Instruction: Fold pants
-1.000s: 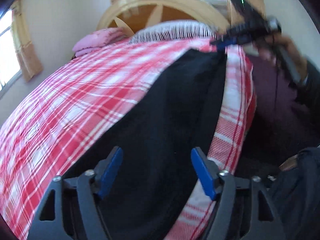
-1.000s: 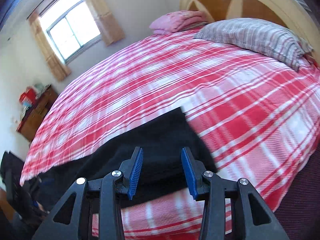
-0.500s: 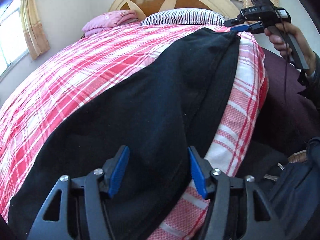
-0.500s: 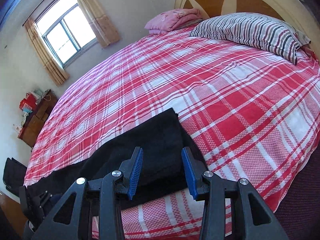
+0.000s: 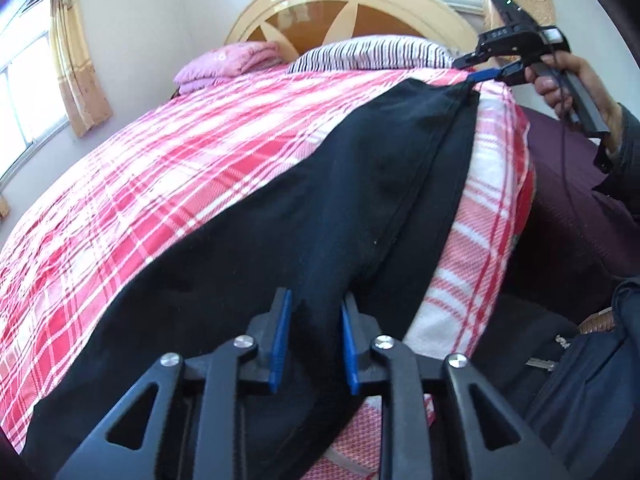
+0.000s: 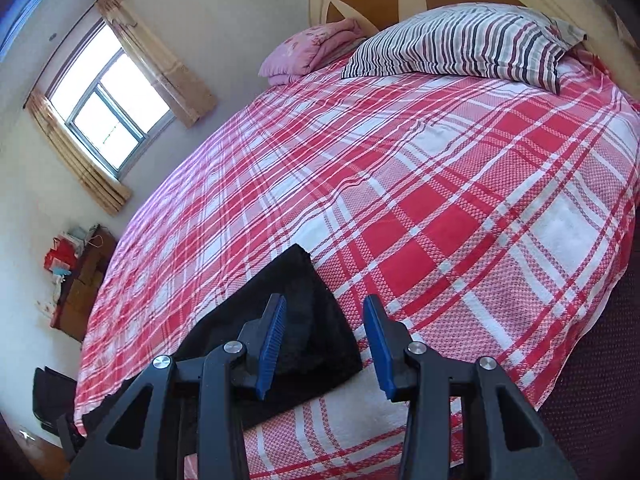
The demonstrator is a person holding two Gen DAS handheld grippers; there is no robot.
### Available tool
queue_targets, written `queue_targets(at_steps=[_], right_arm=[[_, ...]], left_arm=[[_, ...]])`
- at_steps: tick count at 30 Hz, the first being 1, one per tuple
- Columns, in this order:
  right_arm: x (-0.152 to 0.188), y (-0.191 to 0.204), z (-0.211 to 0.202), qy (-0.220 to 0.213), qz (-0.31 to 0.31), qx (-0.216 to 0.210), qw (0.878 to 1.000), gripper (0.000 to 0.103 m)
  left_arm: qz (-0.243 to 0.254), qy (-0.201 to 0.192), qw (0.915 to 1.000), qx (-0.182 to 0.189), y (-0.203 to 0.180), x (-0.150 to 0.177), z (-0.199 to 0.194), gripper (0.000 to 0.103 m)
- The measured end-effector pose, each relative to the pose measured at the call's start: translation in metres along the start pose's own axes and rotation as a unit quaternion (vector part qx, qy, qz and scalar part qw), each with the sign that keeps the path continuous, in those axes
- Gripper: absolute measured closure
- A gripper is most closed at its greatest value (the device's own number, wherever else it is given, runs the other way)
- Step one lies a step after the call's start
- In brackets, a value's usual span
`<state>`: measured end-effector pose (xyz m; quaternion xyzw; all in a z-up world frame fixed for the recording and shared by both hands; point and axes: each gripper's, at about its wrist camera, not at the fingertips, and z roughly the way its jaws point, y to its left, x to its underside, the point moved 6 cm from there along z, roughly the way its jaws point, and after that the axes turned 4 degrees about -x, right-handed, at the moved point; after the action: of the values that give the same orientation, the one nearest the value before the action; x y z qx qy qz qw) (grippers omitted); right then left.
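Black pants (image 5: 320,216) lie stretched along the near side of a bed with a red and white plaid cover (image 5: 180,168). My left gripper (image 5: 314,320) is shut on a bunched fold of the pants at the near end. In the left wrist view my right gripper (image 5: 486,74) is at the far end of the pants near the pillow, its tips at the cloth corner. In the right wrist view the right gripper (image 6: 324,328) has its jaws apart over the corner of the pants (image 6: 296,320), with no cloth between them.
A striped pillow (image 6: 460,40) and a folded pink blanket (image 6: 312,50) lie by the wooden headboard (image 5: 348,12). A window with curtains (image 6: 108,112) is on the left wall. A low cabinet with clutter (image 6: 76,276) stands by the wall. A dark purple bed skirt (image 5: 568,200) hangs on the right.
My left gripper has closed its jaws on the pants, bunching the cloth. My right gripper has opened wider and shifted a little to the right off the pants corner.
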<state>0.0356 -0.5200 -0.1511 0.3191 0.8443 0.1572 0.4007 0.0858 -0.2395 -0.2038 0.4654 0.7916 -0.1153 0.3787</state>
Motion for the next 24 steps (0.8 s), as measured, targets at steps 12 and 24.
queue_targets(at_steps=[12,24], right_arm=[[0.025,0.024,0.015,0.074,-0.038,-0.003,0.997,0.082],[0.007,0.042,-0.021,0.002,-0.093,-0.010,0.996,0.099]], left_arm=[[-0.024,0.017,0.9995,0.010,0.006,0.008,0.009,0.087],[-0.046,-0.009,0.9976,0.051,0.009,0.002,-0.011,0.093]])
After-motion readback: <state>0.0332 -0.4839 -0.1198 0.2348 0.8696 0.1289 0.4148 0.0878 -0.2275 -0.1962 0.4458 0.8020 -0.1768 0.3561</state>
